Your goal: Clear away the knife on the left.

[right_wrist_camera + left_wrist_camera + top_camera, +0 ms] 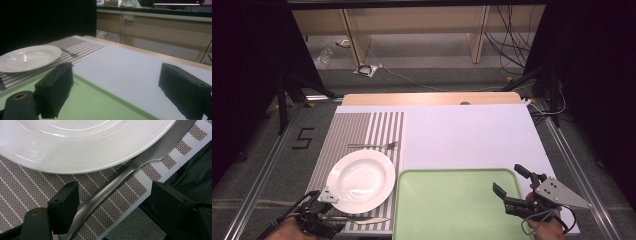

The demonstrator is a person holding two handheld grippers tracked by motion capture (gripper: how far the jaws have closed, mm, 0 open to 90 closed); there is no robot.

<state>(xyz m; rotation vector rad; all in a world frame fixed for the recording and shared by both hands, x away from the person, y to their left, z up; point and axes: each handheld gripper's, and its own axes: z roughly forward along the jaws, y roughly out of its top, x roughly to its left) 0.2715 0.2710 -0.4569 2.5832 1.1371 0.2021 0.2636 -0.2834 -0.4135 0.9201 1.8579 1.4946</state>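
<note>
Knife [362, 219] lies on the striped placemat [362, 127] at the near edge of the table, just in front of the white plate [361, 180], seen from the high view; the left gripper [319, 220] sits low over its handle end, while a fork [373, 145] rests on the mat beyond the plate. The plate holds nothing, and the green tray [452, 205] beside it is likewise bare; the right gripper [512, 182] hovers over the tray's right part with jaws spread wide and nothing between them. A white sheet [462, 132] covers the wooden table, with grey carpet, cables and dark curtains around. In the left gripper view, the knife [117, 180] runs diagonally between the two black jaws, its handle near the left jaw and its blade passing partly under the rim of the plate [82, 142]; the jaws stand wide apart, straddling the handle without pressing on it. In the right gripper view, the open jaws frame the tray [95, 105] and white sheet [130, 67], with the plate [28, 60] and fork [68, 52] on the placemat [77, 47] at left and wooden furniture behind.
</note>
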